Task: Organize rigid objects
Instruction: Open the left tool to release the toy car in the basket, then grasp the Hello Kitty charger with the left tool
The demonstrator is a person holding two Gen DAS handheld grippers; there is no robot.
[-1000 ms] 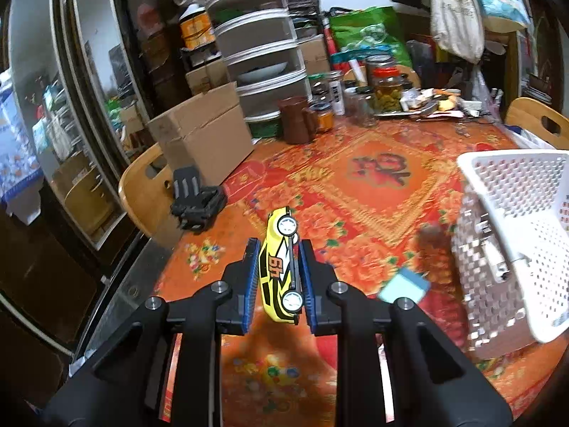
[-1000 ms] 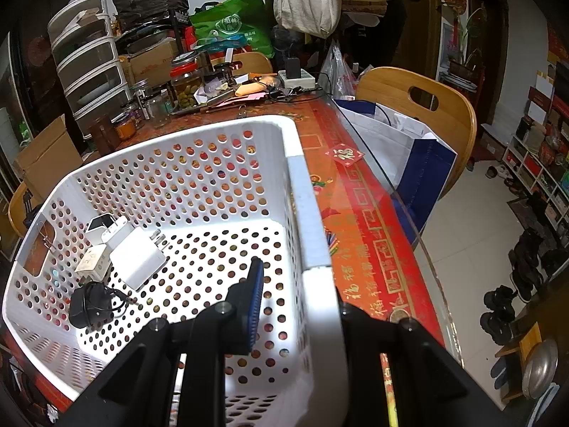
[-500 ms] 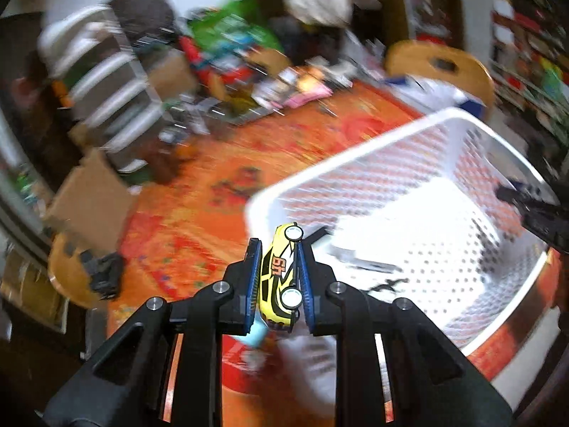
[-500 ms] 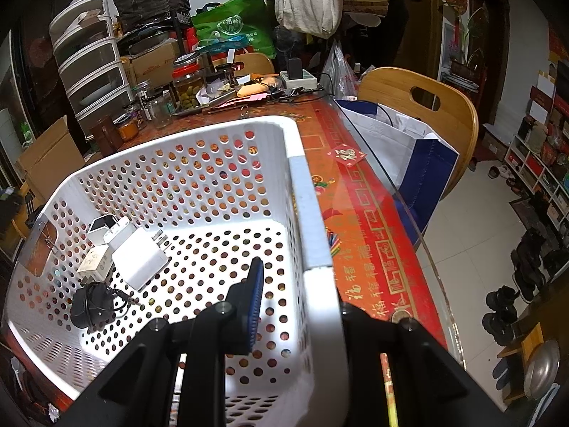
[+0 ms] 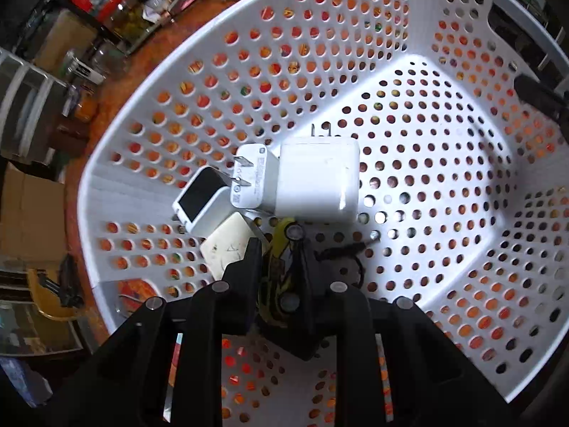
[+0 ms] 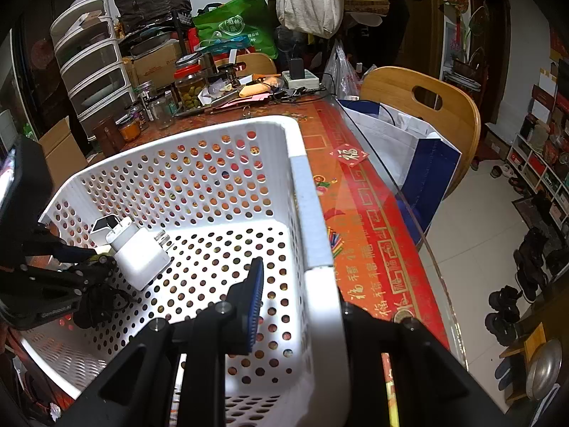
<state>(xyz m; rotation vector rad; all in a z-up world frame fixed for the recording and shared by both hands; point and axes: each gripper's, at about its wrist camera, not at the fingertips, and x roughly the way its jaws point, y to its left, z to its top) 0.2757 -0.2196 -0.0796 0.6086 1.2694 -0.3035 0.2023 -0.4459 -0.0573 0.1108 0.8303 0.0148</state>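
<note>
The yellow toy car (image 5: 279, 270) is clamped between the closed fingers of the left gripper (image 5: 275, 249), low inside the white basket (image 5: 149, 82) beside the chargers (image 5: 316, 178), presumably for release. The basket's side wall is pinched by the right gripper (image 6: 298, 277), seemingly to steady it. On the table (image 6: 359, 249), red paper bearing 福 (image 6: 348, 155) is legible.
</note>
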